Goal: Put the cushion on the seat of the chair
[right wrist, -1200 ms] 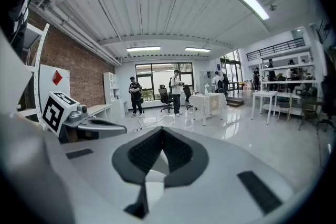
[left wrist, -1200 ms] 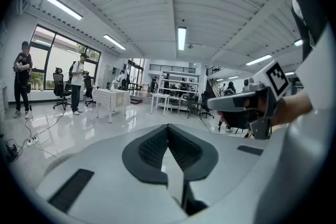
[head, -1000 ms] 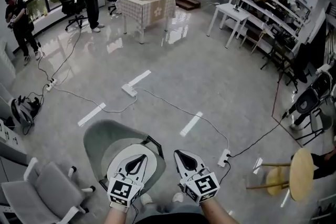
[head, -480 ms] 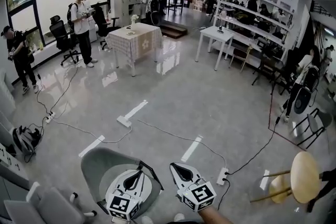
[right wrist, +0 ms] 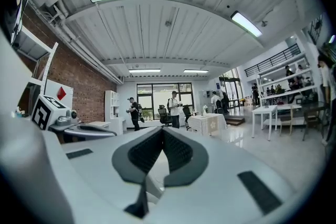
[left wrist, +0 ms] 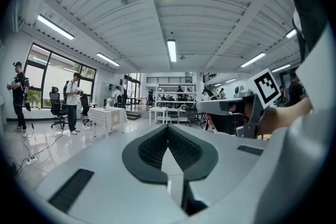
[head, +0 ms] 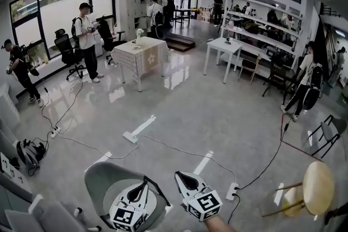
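Note:
A grey-green shell chair with a black frame stands on the floor at the bottom left of the head view, partly hidden by my left gripper. That gripper is shut and holds nothing. My right gripper hangs beside it, just right of the chair, also shut and empty. In the left gripper view the closed jaws point level across the room, with the right gripper at their right. The right gripper view shows shut jaws and the left gripper beside them. I cannot make out a cushion in any view.
A grey office chair sits at the bottom left corner. A wooden stool lies tipped at the right. Cables and power strips run across the floor. A cloth-covered table, white tables and several people stand farther off.
Both grippers have risen and now point level. The head view has tilted up, so the chair and grippers sit lower in the frame and more of the room shows.

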`<state>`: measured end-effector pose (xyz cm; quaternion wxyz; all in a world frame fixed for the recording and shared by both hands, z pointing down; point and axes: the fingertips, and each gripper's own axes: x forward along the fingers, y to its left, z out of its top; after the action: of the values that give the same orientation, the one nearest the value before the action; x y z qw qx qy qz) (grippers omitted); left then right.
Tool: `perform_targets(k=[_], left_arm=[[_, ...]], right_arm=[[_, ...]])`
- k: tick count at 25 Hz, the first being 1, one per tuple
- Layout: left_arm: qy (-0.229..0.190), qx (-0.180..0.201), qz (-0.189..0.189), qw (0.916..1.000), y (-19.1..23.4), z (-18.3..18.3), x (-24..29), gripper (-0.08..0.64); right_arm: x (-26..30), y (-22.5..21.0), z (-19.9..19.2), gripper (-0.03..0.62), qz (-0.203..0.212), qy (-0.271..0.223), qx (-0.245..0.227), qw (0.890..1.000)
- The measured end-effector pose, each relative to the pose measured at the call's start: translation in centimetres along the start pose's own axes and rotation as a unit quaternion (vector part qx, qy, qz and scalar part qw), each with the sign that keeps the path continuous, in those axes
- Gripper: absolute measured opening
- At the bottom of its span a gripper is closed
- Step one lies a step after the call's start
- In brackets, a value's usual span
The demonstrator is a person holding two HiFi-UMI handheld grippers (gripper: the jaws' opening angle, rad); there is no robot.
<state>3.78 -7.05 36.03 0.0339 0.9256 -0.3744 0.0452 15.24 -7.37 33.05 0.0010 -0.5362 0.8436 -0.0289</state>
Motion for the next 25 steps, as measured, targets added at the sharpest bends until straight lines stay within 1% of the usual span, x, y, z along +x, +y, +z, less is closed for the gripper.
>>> perform_targets(k=[5, 14, 19, 25], left_arm=[[0.001, 0.008, 0.002, 1.0000, 0.2, 0.1, 0.7, 0.012], [0.001, 0.007, -0.006, 1.0000, 0.1, 0.2, 1.4, 0.012], [0.000, 0.020, -0.013, 0.9997, -0.1, 0.2, 1.6, 0.012], [-0.002, 0.014, -0.019, 0.9997, -0.1, 0.4, 1.8, 0.012]], right_arm=[[0.2, -0.6, 0.4, 0.007, -0.003, -0.003, -0.014, 1.000], [-0.4, -1.5, 0.0, 0.007, -0.016, -0.005, -0.003, 1.000], [-0.4, -1.5, -0.1, 0.008, -0.021, -0.003, -0.001, 1.000], [-0.5, -1.8, -0.2, 0.006, -0.028, -0.002, 0.000, 1.000]])
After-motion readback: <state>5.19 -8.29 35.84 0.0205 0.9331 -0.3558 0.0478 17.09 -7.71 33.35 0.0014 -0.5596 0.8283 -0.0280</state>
